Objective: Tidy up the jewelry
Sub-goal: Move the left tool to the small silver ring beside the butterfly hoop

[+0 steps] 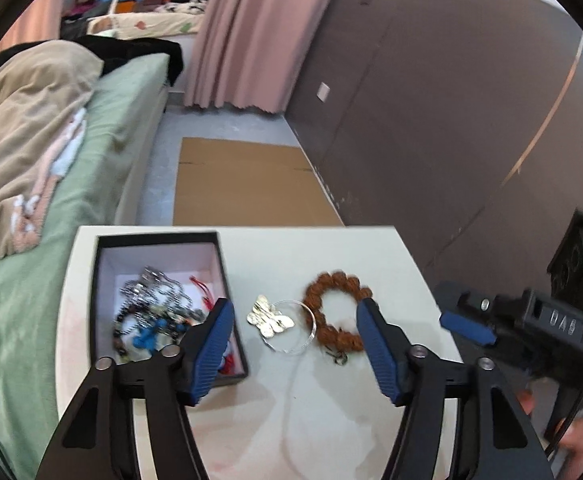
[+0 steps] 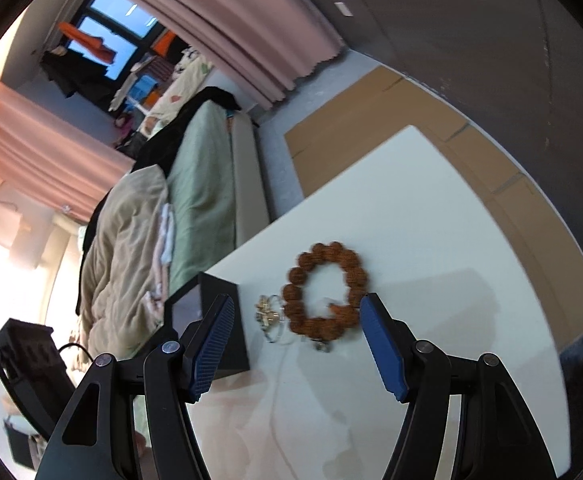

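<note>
Hovering left claw (image 1: pixel 293 312) gaping, bracelet (image 1: pixel 333 312) mid-table (image 1: pixel 371 252), box (image 1: pixel 227 280) at left edge

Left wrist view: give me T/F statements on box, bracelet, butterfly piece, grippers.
1. The box already holds jewelry. True.
2. The bead bracelet lies inside the box. False: it lies on the table, right of the box.
3. The butterfly piece lies between box and bracelet. True.
4. The left gripper is shut on the bracelet. False: its jaws stand open with nothing clamped.
5. The right gripper holds the butterfly piece. False: it is open and empty above the table.
</note>
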### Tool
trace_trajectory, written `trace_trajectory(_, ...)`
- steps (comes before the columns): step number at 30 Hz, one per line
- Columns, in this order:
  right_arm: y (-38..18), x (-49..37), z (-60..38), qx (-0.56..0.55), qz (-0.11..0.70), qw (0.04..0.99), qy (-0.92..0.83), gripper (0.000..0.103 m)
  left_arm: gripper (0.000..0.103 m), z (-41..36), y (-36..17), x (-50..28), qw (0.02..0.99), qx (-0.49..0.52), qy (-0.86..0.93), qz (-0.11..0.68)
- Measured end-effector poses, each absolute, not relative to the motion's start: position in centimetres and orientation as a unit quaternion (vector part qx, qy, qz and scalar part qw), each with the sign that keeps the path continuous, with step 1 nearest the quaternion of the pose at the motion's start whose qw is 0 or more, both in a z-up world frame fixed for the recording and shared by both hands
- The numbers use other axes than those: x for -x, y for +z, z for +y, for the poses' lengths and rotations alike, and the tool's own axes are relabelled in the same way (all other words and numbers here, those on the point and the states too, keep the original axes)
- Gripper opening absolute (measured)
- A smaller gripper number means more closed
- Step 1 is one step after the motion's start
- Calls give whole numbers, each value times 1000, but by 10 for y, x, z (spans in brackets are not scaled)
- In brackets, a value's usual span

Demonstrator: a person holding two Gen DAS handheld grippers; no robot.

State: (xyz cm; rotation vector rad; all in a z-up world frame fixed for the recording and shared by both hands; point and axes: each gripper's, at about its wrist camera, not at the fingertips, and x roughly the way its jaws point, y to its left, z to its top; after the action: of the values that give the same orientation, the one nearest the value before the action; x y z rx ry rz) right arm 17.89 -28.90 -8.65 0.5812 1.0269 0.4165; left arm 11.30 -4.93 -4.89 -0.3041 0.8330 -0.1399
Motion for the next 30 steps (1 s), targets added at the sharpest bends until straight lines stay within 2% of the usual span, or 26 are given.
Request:
trace_trajectory(6, -92, -181, -307, -283, 490, 805, 178, 66, 50, -74, -63, -117, 897, 96, -74, 426)
trace_trajectory(11, -96, -184, -316, -294, 498, 798, 170, 66, 48, -93, -78, -122, 888, 66, -86, 447)
trace_trajectory(14, -96, -185, -320, -299, 499, 796, 168, 66, 40, -102, -86, -125, 884, 43, -84, 458)
trace_trajectory(30, -102, -194, -323, -302, 510, 790, 158, 66, 28, -120, -113, -143, 876, -25, -48, 480)
